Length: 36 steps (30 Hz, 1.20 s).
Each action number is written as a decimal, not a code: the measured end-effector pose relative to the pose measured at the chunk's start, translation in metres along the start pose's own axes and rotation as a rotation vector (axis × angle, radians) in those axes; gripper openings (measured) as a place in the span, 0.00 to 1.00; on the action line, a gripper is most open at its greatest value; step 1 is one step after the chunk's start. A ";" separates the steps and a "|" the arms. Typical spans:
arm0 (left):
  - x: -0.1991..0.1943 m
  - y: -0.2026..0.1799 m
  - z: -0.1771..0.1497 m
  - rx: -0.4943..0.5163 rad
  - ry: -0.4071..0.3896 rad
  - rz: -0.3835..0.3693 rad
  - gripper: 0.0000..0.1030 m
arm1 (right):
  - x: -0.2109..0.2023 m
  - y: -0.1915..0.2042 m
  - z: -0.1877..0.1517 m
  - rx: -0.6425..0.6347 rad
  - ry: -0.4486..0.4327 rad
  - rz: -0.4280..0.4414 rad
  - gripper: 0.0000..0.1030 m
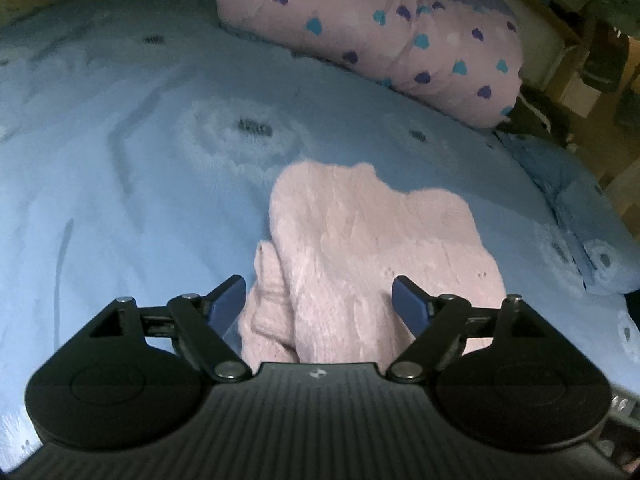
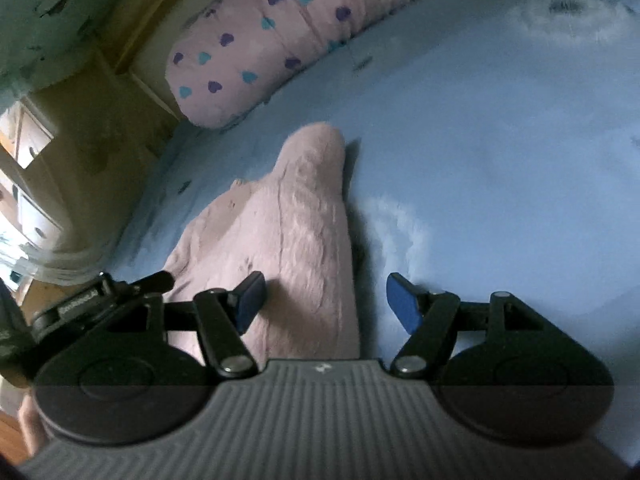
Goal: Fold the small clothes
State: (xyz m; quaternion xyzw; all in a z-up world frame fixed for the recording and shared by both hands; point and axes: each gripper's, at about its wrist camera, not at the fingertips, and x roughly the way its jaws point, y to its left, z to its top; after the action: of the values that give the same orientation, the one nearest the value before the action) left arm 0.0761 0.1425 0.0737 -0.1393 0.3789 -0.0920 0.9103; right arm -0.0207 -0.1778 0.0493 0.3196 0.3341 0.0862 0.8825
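Blue bedspread (image 1: 120,208) with pale flower prints filled both views, so I was working on a bed. Sitting on it was the fuzzy pink garment (image 1: 360,248), lower middle of the left view and running from centre down to the bottom edge in the right one, bunched up and nowhere near flat. My left gripper (image 1: 319,304) had its jaws spread wide with the fabric between them, nothing pinched. The right gripper (image 2: 326,302) was spread as well, straddling the garment's right edge, its left finger (image 2: 250,304) over the fleece and the other over bare sheet. Further out, a heart-print pillow (image 1: 380,36) lay along the top of the frame. My worry: thick plush like that could get grabbed two layers deep, or drag the loose sheet up with it and wreck the fold.
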 end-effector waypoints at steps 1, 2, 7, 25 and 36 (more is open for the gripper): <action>0.002 0.000 -0.001 -0.003 0.012 0.009 0.81 | -0.001 0.003 -0.002 -0.027 -0.001 -0.023 0.68; 0.003 0.001 -0.002 -0.004 0.023 0.017 0.82 | -0.002 0.007 -0.005 -0.063 -0.008 -0.048 0.68; 0.012 0.009 -0.008 -0.012 0.065 0.020 0.88 | -0.005 0.015 -0.022 -0.113 0.008 -0.098 0.67; 0.026 0.021 -0.010 -0.131 0.132 -0.094 0.94 | -0.019 0.034 -0.006 -0.230 -0.055 -0.101 0.74; 0.035 0.016 -0.010 -0.108 0.136 -0.099 0.96 | 0.040 -0.003 0.002 -0.039 0.071 0.133 0.82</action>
State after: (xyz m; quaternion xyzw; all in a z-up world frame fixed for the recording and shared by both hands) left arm 0.0946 0.1462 0.0383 -0.2003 0.4371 -0.1254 0.8678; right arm 0.0112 -0.1663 0.0270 0.3209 0.3412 0.1624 0.8685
